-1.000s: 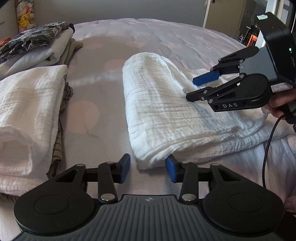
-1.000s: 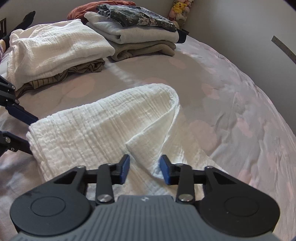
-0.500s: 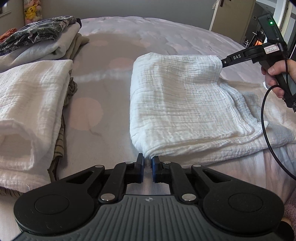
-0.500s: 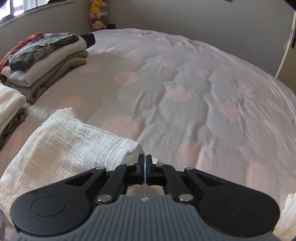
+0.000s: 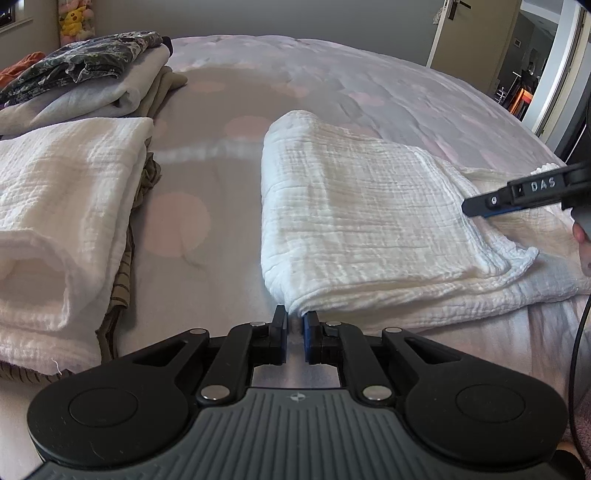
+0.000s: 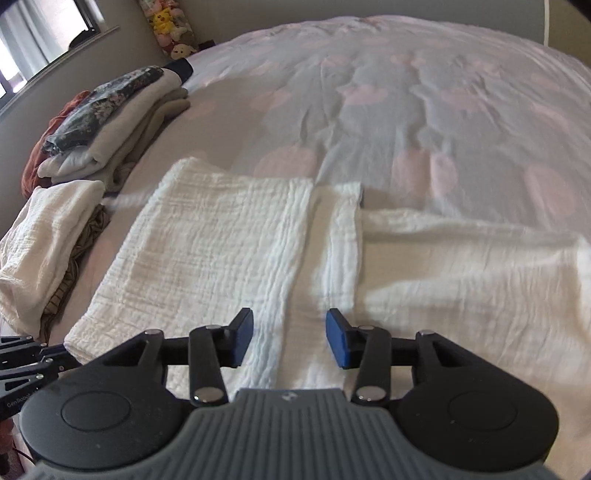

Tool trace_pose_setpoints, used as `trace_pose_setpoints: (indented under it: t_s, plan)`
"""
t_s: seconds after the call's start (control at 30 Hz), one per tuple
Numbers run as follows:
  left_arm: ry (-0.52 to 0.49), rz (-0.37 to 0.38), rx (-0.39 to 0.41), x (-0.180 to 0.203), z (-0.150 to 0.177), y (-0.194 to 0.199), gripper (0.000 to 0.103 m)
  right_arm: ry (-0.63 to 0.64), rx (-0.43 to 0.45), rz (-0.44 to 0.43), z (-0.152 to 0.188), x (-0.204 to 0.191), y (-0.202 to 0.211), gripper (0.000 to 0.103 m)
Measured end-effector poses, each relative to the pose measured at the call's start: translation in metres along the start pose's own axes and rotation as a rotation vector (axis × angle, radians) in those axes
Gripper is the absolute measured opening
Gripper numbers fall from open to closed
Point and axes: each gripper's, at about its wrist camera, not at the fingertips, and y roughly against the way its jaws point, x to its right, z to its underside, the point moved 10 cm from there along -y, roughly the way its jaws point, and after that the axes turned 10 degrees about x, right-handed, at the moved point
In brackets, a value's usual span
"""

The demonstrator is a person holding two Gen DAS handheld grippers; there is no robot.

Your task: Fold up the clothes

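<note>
A white crinkled cloth (image 5: 369, 221) lies on the bed, its left part folded over into a flat flap on a wider lower layer. My left gripper (image 5: 295, 332) is at the flap's near left corner, shut on that corner, with a thin gap between the pads. My right gripper (image 6: 290, 339) hovers over the flap's right edge (image 6: 295, 240), its jaws opening with nothing pinched between them. In the left wrist view the right gripper (image 5: 476, 208) comes in from the right, held by a hand (image 5: 583, 251).
A folded white cloth on a striped garment (image 5: 55, 206) sits at the left. Behind it is a stack of grey and camouflage clothes (image 5: 85, 85). The pink-dotted bedcover (image 5: 369, 92) stretches beyond, with plush toys (image 5: 75, 22) at the wall and a doorway (image 5: 546, 74) at the right.
My left gripper closed on the near corner. My right gripper carried the far corner over, let it go, rolled and drew back to the right, opening; the flap now lies flat.
</note>
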Motion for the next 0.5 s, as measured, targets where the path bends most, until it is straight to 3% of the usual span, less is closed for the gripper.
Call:
trace_pose_setpoints:
  t_s: [0.03,0.07,0.2,0.33,0.5]
  plan:
    - [0.002,-0.002,-0.001,0.0,0.0,0.0,0.006,-0.031,-0.009,-0.009,0.006,0.0,-0.002,0.027]
    - [0.002,-0.005,-0.001,0.0,0.0,0.0,0.006,-0.058,-0.011,-0.027,0.009,-0.001,-0.002,0.011]
    - [0.002,-0.015,-0.004,0.001,0.0,0.0,0.006,-0.092,0.017,-0.042,0.006,-0.005,0.007,0.002]
    - [0.007,-0.021,-0.011,-0.002,0.002,-0.002,0.006,-0.114,0.064,0.016,-0.006,0.009,0.022,0.001]
    - [0.003,-0.021,-0.011,-0.002,0.004,-0.003,0.006,-0.157,-0.007,0.006,0.008,0.022,0.016,0.004]
